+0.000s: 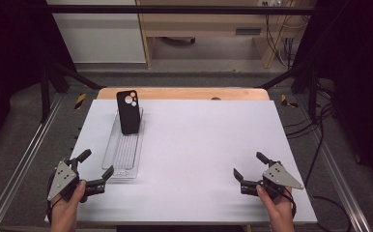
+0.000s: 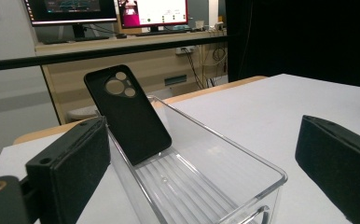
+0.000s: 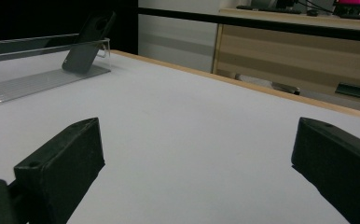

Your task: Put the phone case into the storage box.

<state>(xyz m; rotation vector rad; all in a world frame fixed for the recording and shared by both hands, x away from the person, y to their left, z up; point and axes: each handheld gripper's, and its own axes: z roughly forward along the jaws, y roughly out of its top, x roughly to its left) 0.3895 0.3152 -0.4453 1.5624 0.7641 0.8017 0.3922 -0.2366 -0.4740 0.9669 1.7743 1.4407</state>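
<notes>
Two grippers, both with jaws spread wide and empty: my left gripper [image 1: 93, 169] sits just beside the near end of the clear plastic tray [image 1: 118, 166], my right gripper [image 1: 251, 170] well apart from it across the table [image 1: 204, 145]. The black phone case [image 1: 128, 111] leans upright against the tray's far end. I'd reach along the tray, straddle the case's edges squarely, then close gently so it won't tip.

one phone case [image 1: 128, 111], one clear tray [image 1: 119, 159], two grippers.

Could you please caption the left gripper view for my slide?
Open left gripper facing a black phone case leaning in a clear tray.
</notes>
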